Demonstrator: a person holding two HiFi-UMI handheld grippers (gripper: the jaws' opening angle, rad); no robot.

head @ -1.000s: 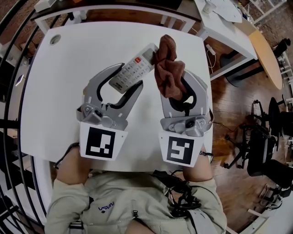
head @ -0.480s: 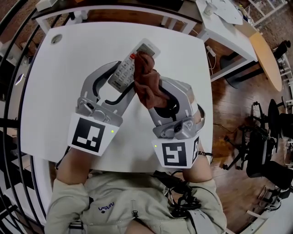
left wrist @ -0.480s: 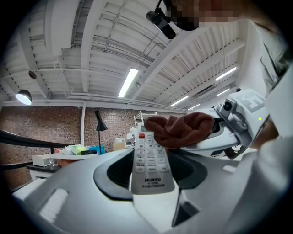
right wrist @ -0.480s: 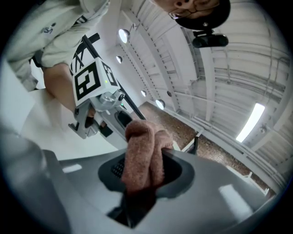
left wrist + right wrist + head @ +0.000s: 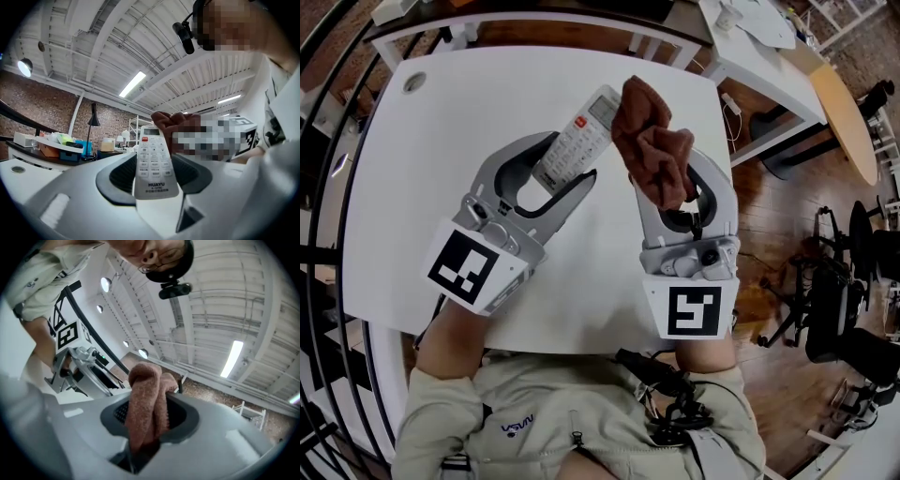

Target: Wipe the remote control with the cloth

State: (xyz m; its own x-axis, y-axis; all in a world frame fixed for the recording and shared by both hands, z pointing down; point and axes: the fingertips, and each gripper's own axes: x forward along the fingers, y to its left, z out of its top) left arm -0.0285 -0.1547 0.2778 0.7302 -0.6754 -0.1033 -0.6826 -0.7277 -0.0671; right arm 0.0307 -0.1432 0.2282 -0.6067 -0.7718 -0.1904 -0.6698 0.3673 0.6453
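Observation:
Over a white table (image 5: 412, 187), my left gripper (image 5: 567, 159) is shut on a white remote control (image 5: 578, 138). The remote sticks out past the jaws, its red button and small screen at the far end. In the left gripper view the remote (image 5: 153, 161) lies between the jaws with its keys facing the camera. My right gripper (image 5: 670, 173) is shut on a bunched brown cloth (image 5: 652, 150), which stands just right of the remote's tip, close to it; contact cannot be told. The cloth (image 5: 147, 406) fills the jaw gap in the right gripper view.
A round cable hole (image 5: 413, 82) marks the table's far left corner. Another white desk (image 5: 759, 56) and a wooden tabletop (image 5: 848, 117) stand to the right on the wood floor, with dark stands (image 5: 834, 300) beside them. The person's lap is at the table's near edge.
The cloth was pressed onto the remote's top half a second ago and has now drawn off to the right. The left gripper has rolled, its marker cube tilting further.

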